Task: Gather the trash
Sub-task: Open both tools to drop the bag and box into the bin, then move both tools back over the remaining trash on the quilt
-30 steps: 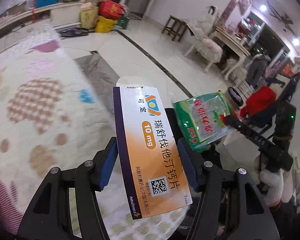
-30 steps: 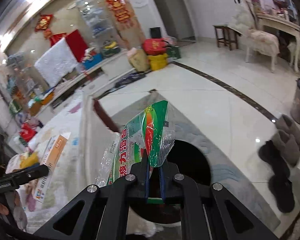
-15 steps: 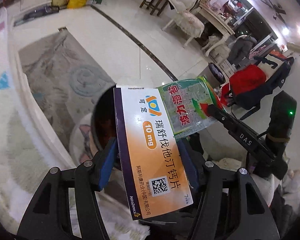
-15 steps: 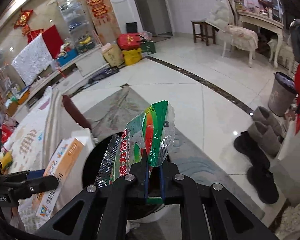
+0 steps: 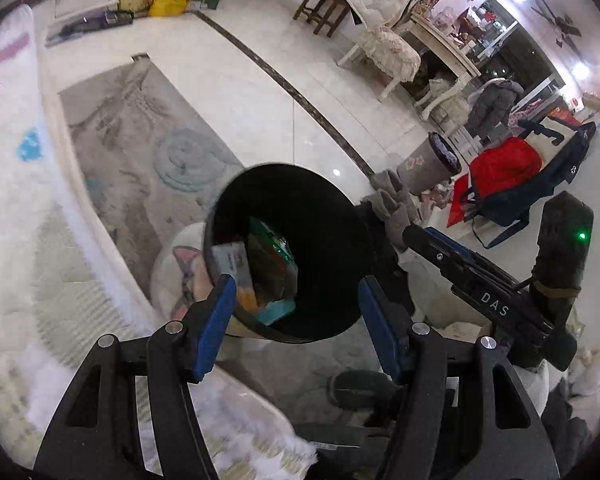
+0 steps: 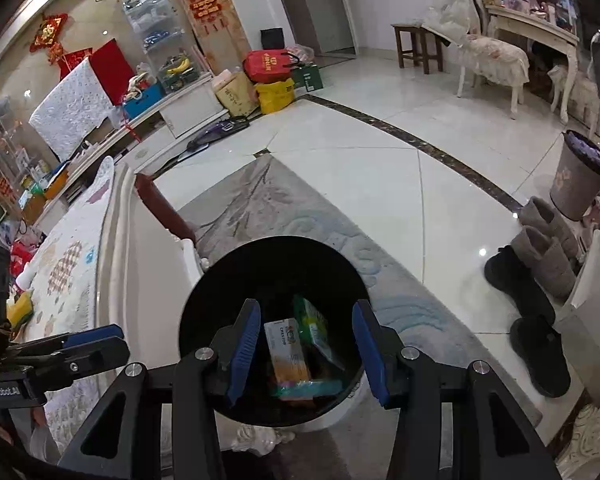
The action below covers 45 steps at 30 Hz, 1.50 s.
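Claws both spread and empty above the black bin [image 6: 204,300]: left claw [image 5: 294,320], right claw [image 6: 304,346] just opened. Medicine box [image 6: 288,350] and green packet [image 6: 314,326] inside the bin; beyond the bin, no further trash discernible.

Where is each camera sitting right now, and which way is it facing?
Left wrist: on the left tongs, angled down into the black bin; own open blue fingers show, right tongs at right.
Right wrist: on the right tongs, angled down into the same bin; own open fingers show, left tongs at left.
Shared: bin, orange medicine box, green packet, grey rug.
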Available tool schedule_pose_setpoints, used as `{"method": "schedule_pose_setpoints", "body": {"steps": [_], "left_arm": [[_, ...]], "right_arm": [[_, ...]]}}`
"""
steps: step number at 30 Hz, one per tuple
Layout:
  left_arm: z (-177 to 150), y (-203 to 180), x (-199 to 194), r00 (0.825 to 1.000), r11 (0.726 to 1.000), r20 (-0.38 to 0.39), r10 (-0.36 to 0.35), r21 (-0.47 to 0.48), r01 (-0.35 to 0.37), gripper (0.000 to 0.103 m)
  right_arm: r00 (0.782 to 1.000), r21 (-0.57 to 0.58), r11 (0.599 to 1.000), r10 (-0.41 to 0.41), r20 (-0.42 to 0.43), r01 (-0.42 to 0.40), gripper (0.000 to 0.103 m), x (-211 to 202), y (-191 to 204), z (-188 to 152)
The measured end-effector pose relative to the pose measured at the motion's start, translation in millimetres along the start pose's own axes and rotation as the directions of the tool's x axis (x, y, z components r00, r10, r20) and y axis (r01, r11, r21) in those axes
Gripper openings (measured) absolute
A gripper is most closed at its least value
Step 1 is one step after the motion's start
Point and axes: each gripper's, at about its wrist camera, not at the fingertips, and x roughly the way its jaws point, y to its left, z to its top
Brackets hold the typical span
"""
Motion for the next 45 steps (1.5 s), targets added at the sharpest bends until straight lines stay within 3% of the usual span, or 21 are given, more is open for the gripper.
{"method": "schedule_pose_setpoints", "body": {"steps": [6,16,25,45], "left_arm": [[-8.4,0.3,-26.3,0.987,0.992,0.108,0.121,0.027,-0.124,0.062],[-24.8,22.5,-59.6,0.96,0.976,0.177,0.216,-0.024,-0.215,0.062],[-39.6,52.2,-98.7,0.911,0.945,0.25,0.328,-0.104,-0.311,0.062],[-99.9,120.2,-206.1,0.816,0.881,0.342,0.465,-0.27,-0.389,0.063]], "right_arm": [[0.999,-0.02,0.999,0.034,-0.007,-0.034,0.046,5.0,21.3,-6.0],[0.998,-0.101,0.992,0.068,-0.012,-0.069,0.046,2.9,65.5,-13.0],[0.995,-0.165,0.981,0.104,-0.005,-0.103,0.046,-2.1,114.6,-19.5],[0.975,-0.306,0.926,0.21,-0.066,-0.22,0.055,7.3,227.2,-46.1]]}}
